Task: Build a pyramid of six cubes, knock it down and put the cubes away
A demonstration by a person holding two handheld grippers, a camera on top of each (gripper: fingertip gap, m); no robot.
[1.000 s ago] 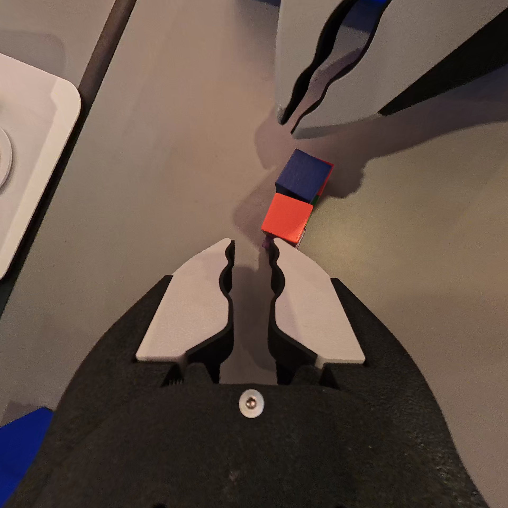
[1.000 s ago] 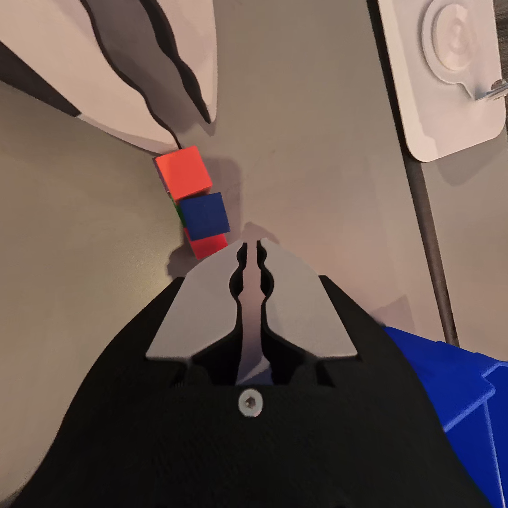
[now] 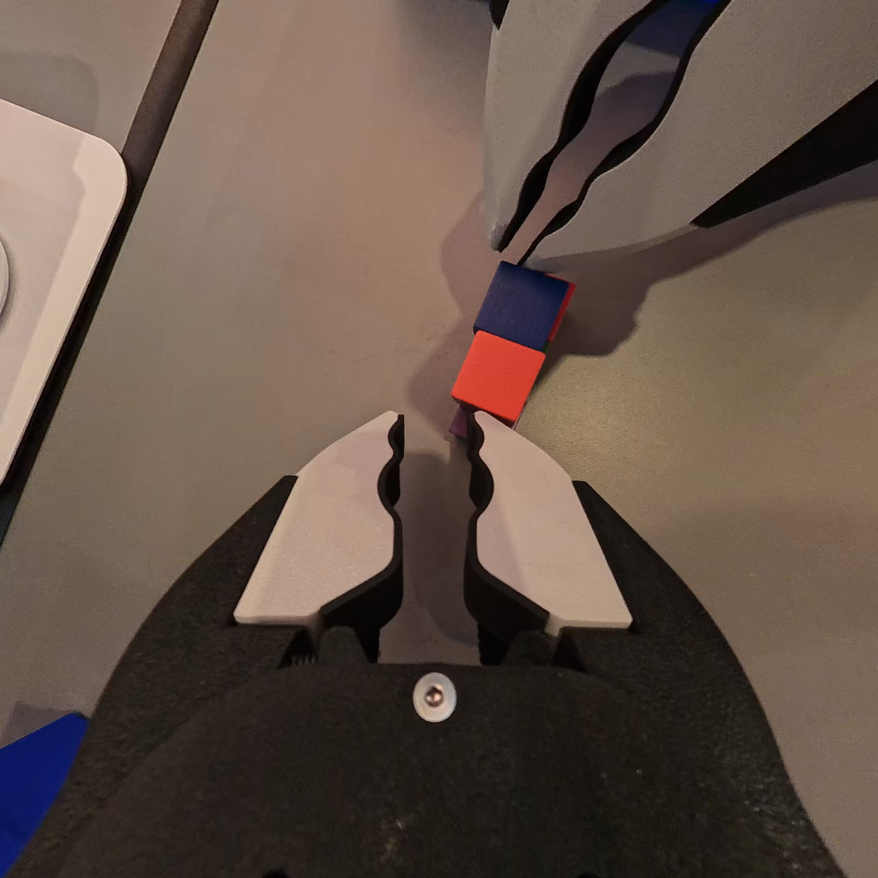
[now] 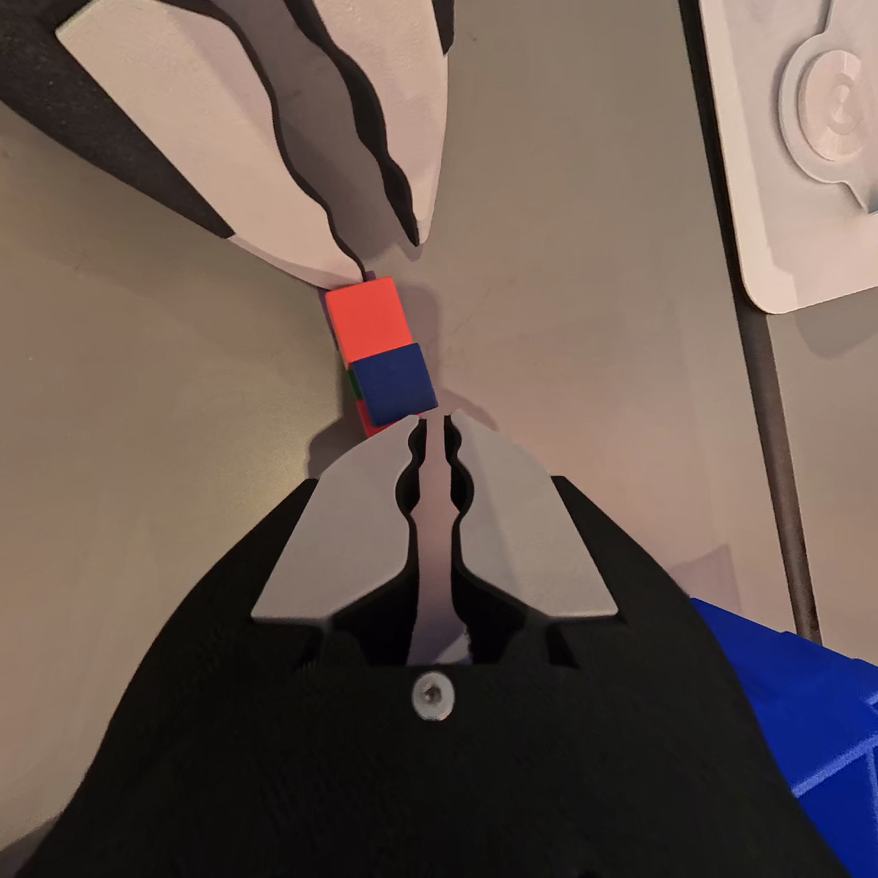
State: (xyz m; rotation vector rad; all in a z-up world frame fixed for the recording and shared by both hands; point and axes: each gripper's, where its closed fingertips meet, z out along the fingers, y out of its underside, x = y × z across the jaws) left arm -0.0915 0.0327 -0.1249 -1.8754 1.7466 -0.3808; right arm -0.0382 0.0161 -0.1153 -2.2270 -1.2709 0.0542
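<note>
Grey table with the cubes stacked in the middle: orange cube and blue cube side by side on top, bits of purple, green and red peeking out underneath. Left gripper sits at the stack's 6 o'clock in its own view, fingers a narrow gap apart, holding nothing. Right gripper comes from 12 o'clock, nearly pinched together, also empty. White tray at 9 o'clock, blue bin beside the right gripper.
</note>
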